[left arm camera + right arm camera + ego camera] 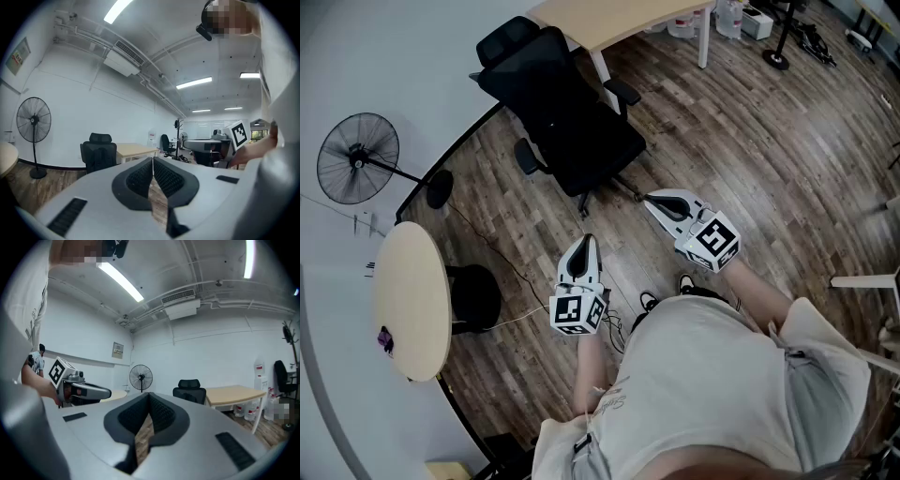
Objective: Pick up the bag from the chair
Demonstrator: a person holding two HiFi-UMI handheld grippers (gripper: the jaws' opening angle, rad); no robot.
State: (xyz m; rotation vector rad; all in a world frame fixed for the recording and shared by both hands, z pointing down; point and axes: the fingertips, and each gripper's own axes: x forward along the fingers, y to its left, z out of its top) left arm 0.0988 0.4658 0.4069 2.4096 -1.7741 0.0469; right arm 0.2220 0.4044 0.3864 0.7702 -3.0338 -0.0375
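A black office chair (567, 122) stands on the wood floor ahead of me, by the white wall. A dark shape rests on its seat, but I cannot tell a bag apart from the black upholstery. My left gripper (586, 242) is shut and empty, held over the floor a short way short of the chair's base. My right gripper (649, 200) is also shut and empty, with its tips near the chair's base at the right. The chair (98, 152) shows beyond the shut left gripper (153, 159) in the left gripper view. It also shows as the chair (189, 391) past the right gripper (149, 394).
A standing fan (358, 157) and a round pale table (412, 300) are at the left, with a black round stool (475, 298) and a floor cable beside them. A light wooden desk (609, 19) stands behind the chair. Water bottles (727, 17) sit at the far right.
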